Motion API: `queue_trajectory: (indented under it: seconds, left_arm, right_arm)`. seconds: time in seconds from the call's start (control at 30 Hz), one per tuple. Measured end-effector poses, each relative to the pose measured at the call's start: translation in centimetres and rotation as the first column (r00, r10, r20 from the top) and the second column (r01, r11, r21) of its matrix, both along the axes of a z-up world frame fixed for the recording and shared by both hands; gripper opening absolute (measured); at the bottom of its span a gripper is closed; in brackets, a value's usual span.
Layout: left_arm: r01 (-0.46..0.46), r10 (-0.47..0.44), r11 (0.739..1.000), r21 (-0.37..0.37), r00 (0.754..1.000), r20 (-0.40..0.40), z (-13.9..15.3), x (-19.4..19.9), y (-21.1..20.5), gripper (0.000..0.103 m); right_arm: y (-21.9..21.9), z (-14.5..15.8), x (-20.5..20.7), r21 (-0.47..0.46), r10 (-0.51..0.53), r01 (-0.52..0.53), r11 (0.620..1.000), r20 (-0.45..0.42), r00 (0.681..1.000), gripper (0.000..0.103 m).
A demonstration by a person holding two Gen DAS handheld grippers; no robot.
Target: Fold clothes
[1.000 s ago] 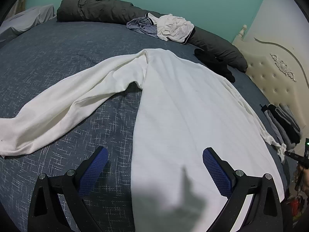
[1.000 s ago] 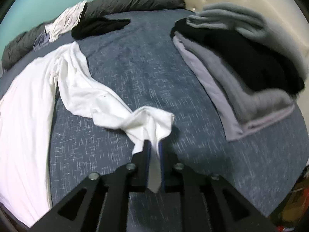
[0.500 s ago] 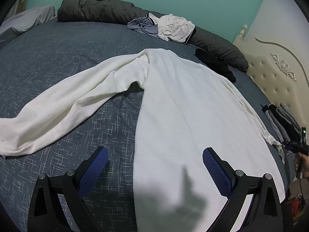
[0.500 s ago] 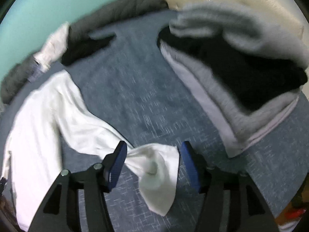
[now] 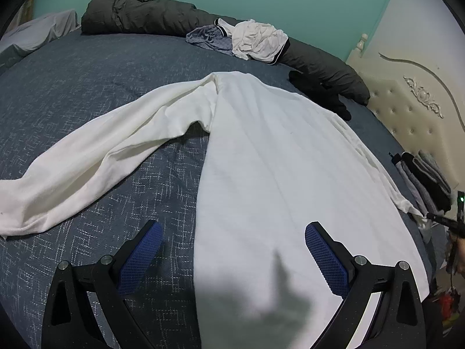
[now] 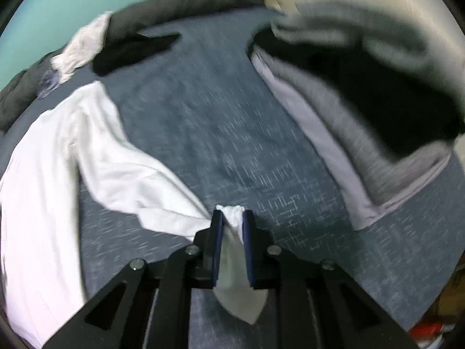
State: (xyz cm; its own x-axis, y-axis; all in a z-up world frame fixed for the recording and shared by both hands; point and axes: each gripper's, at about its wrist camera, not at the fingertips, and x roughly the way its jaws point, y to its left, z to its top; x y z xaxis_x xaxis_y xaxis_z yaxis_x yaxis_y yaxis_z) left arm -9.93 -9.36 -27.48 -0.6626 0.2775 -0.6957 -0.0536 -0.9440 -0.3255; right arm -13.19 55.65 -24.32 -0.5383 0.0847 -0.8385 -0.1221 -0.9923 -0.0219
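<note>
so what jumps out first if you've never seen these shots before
The white long-sleeved shirt spread flat across the dark blue bed, one sleeve flung out to the left. The right gripper has the other sleeve's cuff between its closing jaws. Beside it on the right, against the headboard, sits a stack of folded grey and black clothes.

Folded stack (image 6: 363, 110) smeared by motion blur, layers perhaps grey and black; white shirt (image 5: 276, 174) hem cut off at frame bottom.
</note>
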Motion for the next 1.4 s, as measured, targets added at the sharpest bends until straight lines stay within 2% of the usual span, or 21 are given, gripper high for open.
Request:
queue_trajectory:
  seconds: [0.1, 0.2, 0.3, 0.43, 0.63, 0.67, 0.7, 0.73, 0.8, 0.9, 1.1, 1.17, 1.2, 1.23, 1.27, 1.3, 1.33, 1.4]
  left_arm:
    - [-0.002, 0.002, 1.0, 0.002, 1.0, -0.013, 0.4, 0.2, -0.1, 0.101]
    - [-0.004, 0.004, 1.0, 0.009, 1.0, -0.021, 0.6, 0.4, -0.3, 0.101]
    - [-0.006, 0.006, 1.0, 0.013, 1.0, -0.022, 0.6, 0.5, -0.4, 0.101]
    - [-0.007, 0.007, 1.0, 0.017, 1.0, -0.022, 0.5, 0.7, -0.6, 0.101]
    - [-0.018, 0.019, 0.999, 0.028, 1.0, -0.025, 0.6, 0.8, -1.2, 0.101]
    - [-0.02, 0.02, 0.999, 0.03, 0.999, -0.026, 0.6, 0.8, -1.3, 0.101]
    - [-0.021, 0.022, 0.999, 0.031, 0.999, -0.027, 0.6, 0.8, -1.3, 0.101]
    - [-0.022, 0.023, 0.999, 0.031, 0.999, -0.027, 0.6, 0.8, -1.3, 0.101]
    - [-0.022, 0.023, 0.999, 0.03, 0.999, -0.027, 0.6, 0.8, -1.4, 0.101]
    - [-0.022, 0.023, 0.999, 0.035, 1.0, -0.021, 0.4, 0.8, -1.4, 0.101]
    - [-0.009, 0.009, 1.0, 0.02, 1.0, -0.018, 0.4, 0.6, -0.8, 0.101]
    - [-0.008, 0.009, 1.0, 0.02, 1.0, -0.018, 0.4, 0.5, -0.7, 0.101]
    - [-0.008, 0.008, 1.0, 0.019, 1.0, -0.018, 0.4, 0.5, -0.6, 0.101]
    - [-0.008, 0.008, 1.0, 0.017, 1.0, -0.018, 0.4, 0.5, -0.6, 0.101]
    - [-0.006, 0.006, 1.0, 0.017, 1.0, -0.017, 0.3, 0.5, -0.5, 0.101]
    - [-0.006, 0.006, 1.0, 0.016, 1.0, -0.017, 0.3, 0.5, -0.6, 0.101]
    - [-0.005, 0.006, 1.0, 0.016, 1.0, -0.016, 0.3, 0.5, -0.6, 0.101]
    - [-0.006, 0.007, 1.0, 0.016, 1.0, -0.016, 0.3, 0.5, -0.6, 0.101]
  right_arm:
    - [-2.5, 0.9, 2.1, 0.057, 0.116, -0.114, 0.992, -0.02, 0.993, 0.013]
    - [-4.0, 0.8, 5.1, 0.035, 0.18, -0.18, 0.983, -0.016, 0.983, 0.013]
    - [-5.7, -0.2, 6.2, -0.006, 0.243, -0.243, 0.97, 0.004, 0.97, 0.013]
    - [-6.9, -0.6, 7.8, -0.069, 0.258, -0.255, 0.964, 0.035, 0.965, 0.014]
    - [-3.6, 1.5, 9.1, -0.181, 0.12, -0.132, 0.975, -0.078, 0.99, 0.02]
    - [-2.5, 1.9, 9.2, -0.207, 0.072, -0.093, 0.974, -0.103, 0.992, 0.022]
    - [-1.7, 1.8, 9.1, -0.227, 0.031, -0.054, 0.972, -0.104, 0.994, 0.032]
    - [-1.0, 1.5, 8.9, -0.245, -0.007, -0.016, 0.969, -0.093, 0.996, 0.039]
    - [0.2, 0.6, 8.4, -0.279, -0.068, 0.048, 0.959, -0.063, 0.996, 0.042]
    - [0.4, -1.7, 7.2, -0.309, -0.097, 0.097, 0.946, 0.016, 0.995, 0.058]
    - [0.0, -4.1, 6.4, -0.268, -0.149, 0.154, 0.951, 0.04, 0.988, 0.058]
    - [-0.5, -4.0, 6.3, -0.242, -0.144, 0.147, 0.959, 0.032, 0.989, 0.051]
    - [-0.7, -3.9, 6.3, -0.228, -0.139, 0.142, 0.963, 0.027, 0.99, 0.031]
    - [-0.9, -3.8, 6.3, -0.214, -0.134, 0.136, 0.967, 0.023, 0.991, 0.019]
    - [-1.2, -3.6, 6.3, -0.2, -0.123, 0.124, 0.972, 0.016, 0.992, 0.017]
    - [-1.4, -3.2, 6.3, -0.186, -0.11, 0.11, 0.976, 0.009, 0.994, 0.008]
    - [-1.5, -2.9, 6.3, -0.175, -0.096, 0.095, 0.98, 0.001, 0.995, 0.003]
    - [-1.6, -1.3, 5.8, -0.148, -0.066, 0.061, 0.987, -0.029, 0.997, 0.002]
